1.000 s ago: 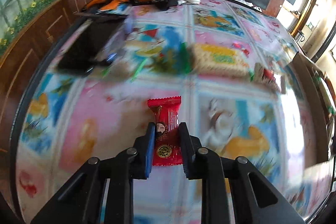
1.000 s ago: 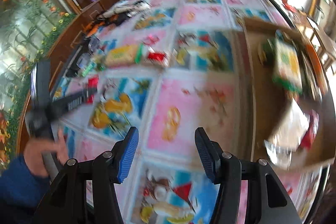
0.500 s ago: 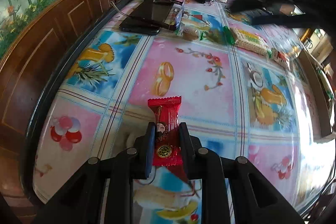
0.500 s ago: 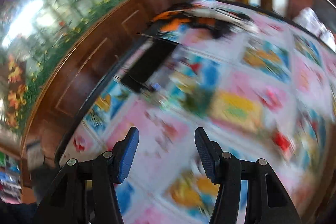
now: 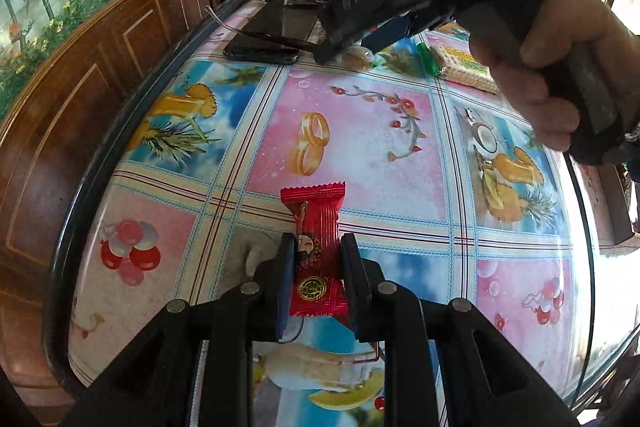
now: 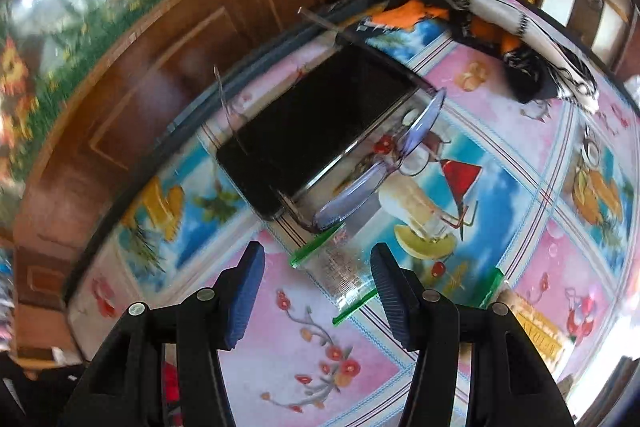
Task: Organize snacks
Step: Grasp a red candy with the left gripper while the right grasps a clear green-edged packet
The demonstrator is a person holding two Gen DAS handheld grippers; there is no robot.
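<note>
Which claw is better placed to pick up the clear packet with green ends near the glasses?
Right. The right claw is open, with the clear packet between its fingers. The left claw is already shut on the red candy.

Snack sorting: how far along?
Done: cannot tell; no sorted snacks show here. In hand: left tool shut on the red candy packet; right tool, jaws just narrowing, not yet gripping the clear green-edged packet. Left: that packet and the cracker pack on the table.
</note>
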